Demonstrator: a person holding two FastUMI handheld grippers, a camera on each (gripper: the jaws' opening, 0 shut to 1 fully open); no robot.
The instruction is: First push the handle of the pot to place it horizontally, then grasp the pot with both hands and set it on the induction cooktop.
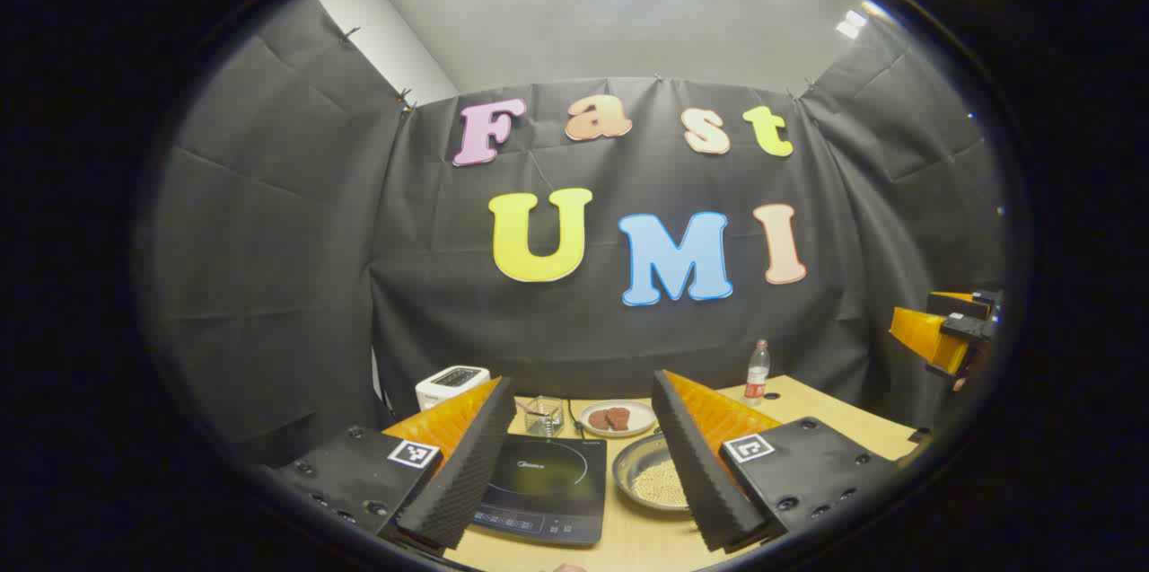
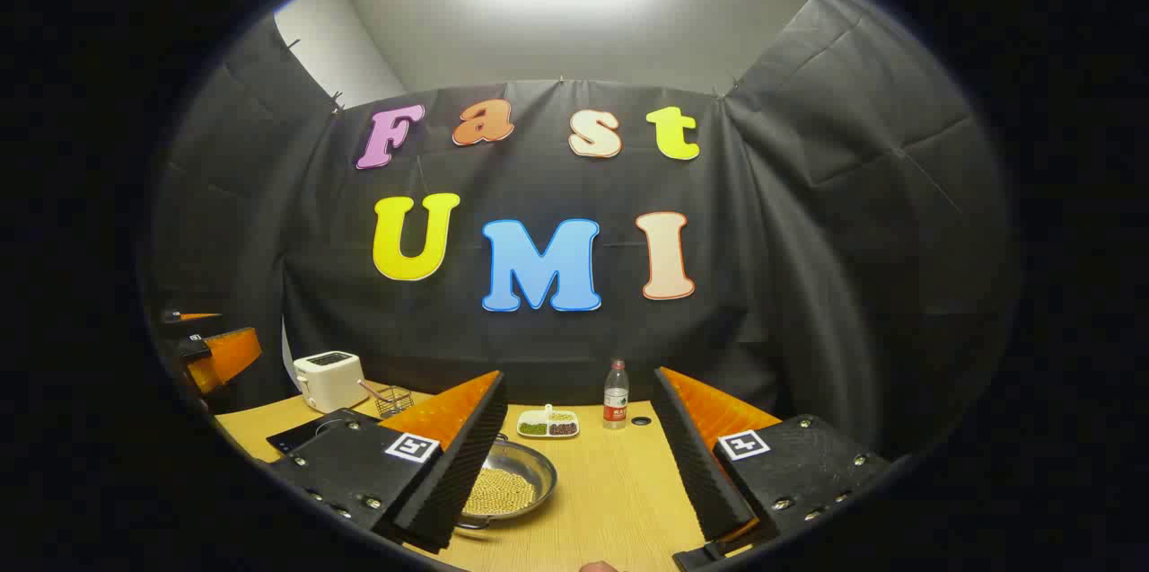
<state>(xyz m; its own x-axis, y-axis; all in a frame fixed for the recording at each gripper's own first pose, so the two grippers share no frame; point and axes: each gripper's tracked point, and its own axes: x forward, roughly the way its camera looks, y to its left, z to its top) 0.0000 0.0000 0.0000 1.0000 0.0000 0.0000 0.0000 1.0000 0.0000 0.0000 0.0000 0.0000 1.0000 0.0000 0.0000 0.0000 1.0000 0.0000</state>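
Observation:
The pot [image 1: 648,475] is a shallow metal pan holding pale beans. It rests on the wooden table [image 1: 808,406] just right of the black induction cooktop [image 1: 548,484]. My left gripper [image 1: 579,469] hovers open above the table's near edge, its right finger covering the pot's right side. In the right gripper view the pot [image 2: 510,484] lies low and left, partly behind the left finger of my open right gripper [image 2: 579,469], with the cooktop [image 2: 301,434] farther left. I cannot make out the pot's handle. Each gripper also appears at the other view's edge: right gripper [image 1: 951,330], left gripper [image 2: 215,355].
At the back of the table stand a white toaster [image 1: 451,384], a small wire basket [image 1: 543,415], a plate with reddish food [image 1: 617,418] and a plastic bottle [image 1: 758,372]. A divided dish of beans [image 2: 548,422] sits beside the bottle [image 2: 616,395]. Black cloth walls the booth.

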